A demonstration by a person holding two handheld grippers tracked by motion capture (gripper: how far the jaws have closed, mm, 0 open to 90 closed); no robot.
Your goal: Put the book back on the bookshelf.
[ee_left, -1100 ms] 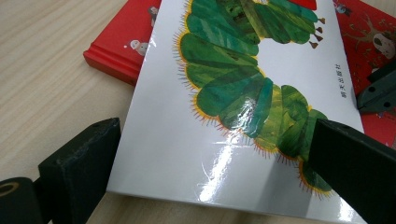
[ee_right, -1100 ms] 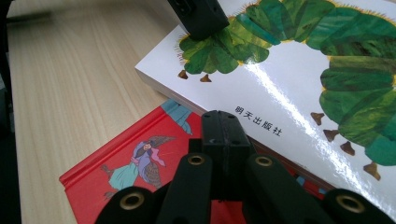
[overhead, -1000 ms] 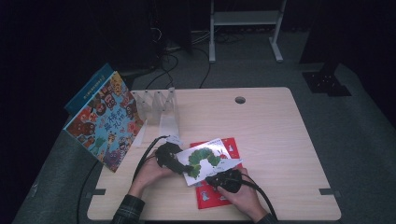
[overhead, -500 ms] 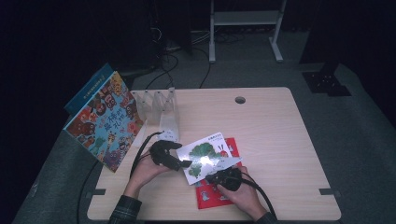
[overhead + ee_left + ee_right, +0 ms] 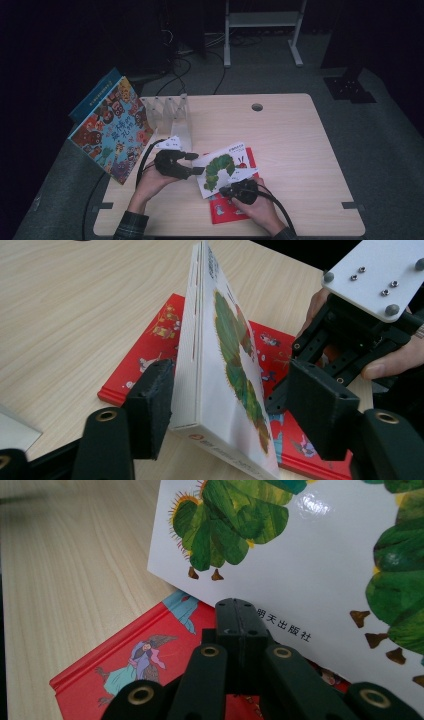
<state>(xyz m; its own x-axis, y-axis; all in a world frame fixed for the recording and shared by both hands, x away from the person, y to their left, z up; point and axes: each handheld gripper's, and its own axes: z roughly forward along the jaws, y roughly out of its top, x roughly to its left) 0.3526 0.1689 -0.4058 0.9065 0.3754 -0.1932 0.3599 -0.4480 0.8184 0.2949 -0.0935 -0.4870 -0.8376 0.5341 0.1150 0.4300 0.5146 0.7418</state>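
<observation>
The step in hand looks like lifting the white caterpillar book (image 5: pixel 222 167) off the red book (image 5: pixel 227 209), so that it can be moved, probably toward the clear rack (image 5: pixel 170 112) that stands at the far left of the table (image 5: pixel 300 150). All places here are given relative to the red book, which lies flat on the table near the front edge. The white caterpillar book rests on top of it, tilted, with its left edge raised and its lower right corner down by the red cover. The right gripper (image 5: pixel 235 190) sits over the red book at that lower corner; in the right gripper view its jaws are pressed together with nothing seen between them, and the tip lies at the lower edge of the white cover, so it seems to prop the book and not to hold it. The left gripper (image 5: pixel 197 165) is just left of the red book. Its jaws have just been closing, and in the left gripper view the raised edge of the white book stands between them: the left pad (image 5: pixel 150 405) touches the back cover, the other pad (image 5: pixel 320 410) is apart from the front. The next move, I think, calls for closing fully on this edge, then lifting the book clear.
</observation>
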